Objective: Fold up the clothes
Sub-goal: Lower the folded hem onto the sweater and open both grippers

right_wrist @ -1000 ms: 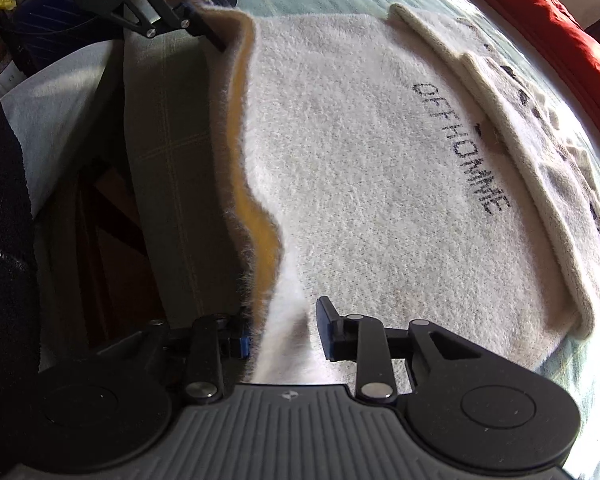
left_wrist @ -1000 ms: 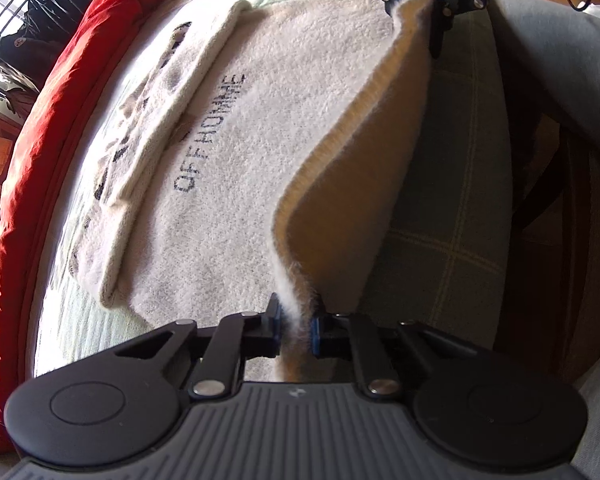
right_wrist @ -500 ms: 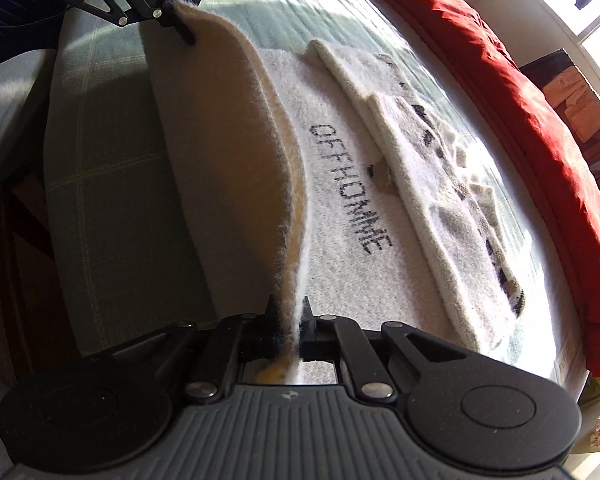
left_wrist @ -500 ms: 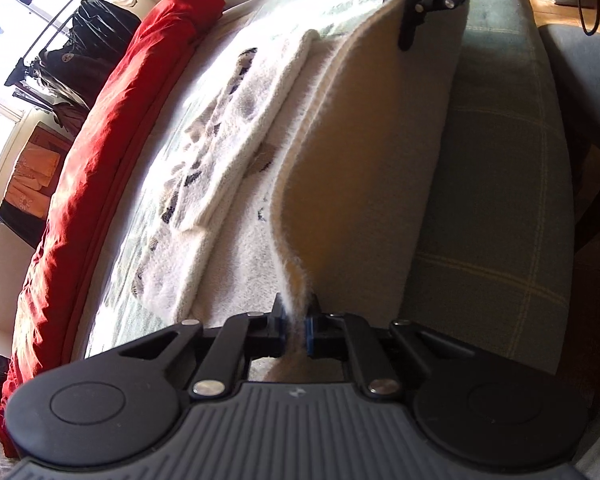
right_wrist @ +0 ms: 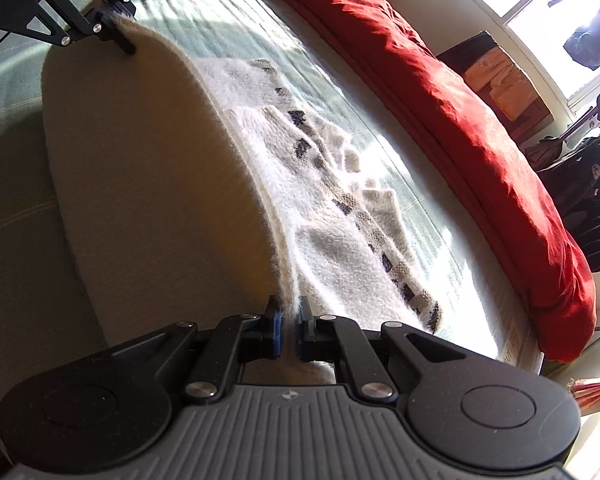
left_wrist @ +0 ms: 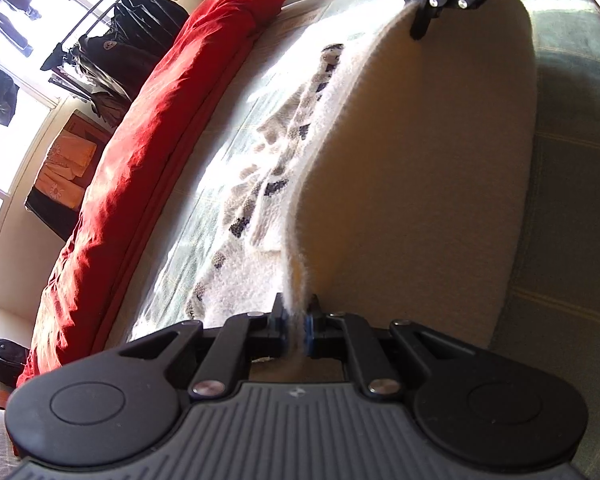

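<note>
A cream knit sweater with a dark checked pattern lies on a bed; it also shows in the right wrist view. My left gripper is shut on one corner of its near edge. My right gripper is shut on the other corner. The edge is lifted high, so the panel stands up between the grippers and hides the printed lettering. Folded sleeves lie flat beyond it. Each gripper shows at the top of the other's view, the right one and the left one.
The bed has a pale green checked cover. A red duvet is rolled along the far side, also in the right wrist view. Dark clothes hang on a rack by the window.
Both grippers have raised the sweater's near edge and carried it toward the far side. The right gripper closed on the edge a second ago. The lettering is now covered.
</note>
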A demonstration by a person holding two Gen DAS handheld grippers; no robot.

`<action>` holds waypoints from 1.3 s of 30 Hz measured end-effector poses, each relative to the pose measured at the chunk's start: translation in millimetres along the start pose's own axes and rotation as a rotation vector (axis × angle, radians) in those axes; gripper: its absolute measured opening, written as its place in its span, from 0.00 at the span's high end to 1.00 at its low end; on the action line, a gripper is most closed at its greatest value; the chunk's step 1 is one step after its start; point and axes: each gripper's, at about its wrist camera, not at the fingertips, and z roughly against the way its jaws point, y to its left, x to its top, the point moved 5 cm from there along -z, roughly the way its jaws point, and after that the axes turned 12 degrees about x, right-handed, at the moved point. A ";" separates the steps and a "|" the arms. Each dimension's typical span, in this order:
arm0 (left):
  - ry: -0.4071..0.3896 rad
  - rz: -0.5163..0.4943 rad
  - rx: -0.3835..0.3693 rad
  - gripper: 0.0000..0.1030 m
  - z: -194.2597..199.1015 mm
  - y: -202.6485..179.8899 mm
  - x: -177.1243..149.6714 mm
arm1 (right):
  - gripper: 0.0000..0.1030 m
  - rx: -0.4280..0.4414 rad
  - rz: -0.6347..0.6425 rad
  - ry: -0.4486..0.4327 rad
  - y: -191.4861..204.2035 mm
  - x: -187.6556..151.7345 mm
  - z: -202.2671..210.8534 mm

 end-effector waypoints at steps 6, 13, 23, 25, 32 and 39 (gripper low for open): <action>0.017 0.026 0.026 0.93 -37.8 23.5 6.9 | 0.93 -0.039 -0.016 -0.016 -39.7 17.1 -23.2; 0.053 0.067 0.023 0.93 -80.0 36.9 7.8 | 1.00 -0.074 -0.097 -0.020 -88.6 22.7 -50.0; 0.101 0.196 -0.083 0.85 -90.8 39.3 -7.5 | 0.84 0.074 -0.301 -0.067 -116.8 -10.8 -56.9; 0.083 0.212 -0.130 0.84 -88.0 40.5 -1.0 | 0.82 0.129 -0.327 -0.082 -117.3 -15.0 -55.2; 0.020 0.243 -0.314 0.65 -88.1 35.5 25.4 | 0.57 0.322 -0.274 -0.130 -107.4 3.6 -58.8; 0.043 0.181 -0.452 0.56 -112.8 25.8 30.7 | 0.54 0.517 -0.206 -0.079 -98.4 32.1 -91.9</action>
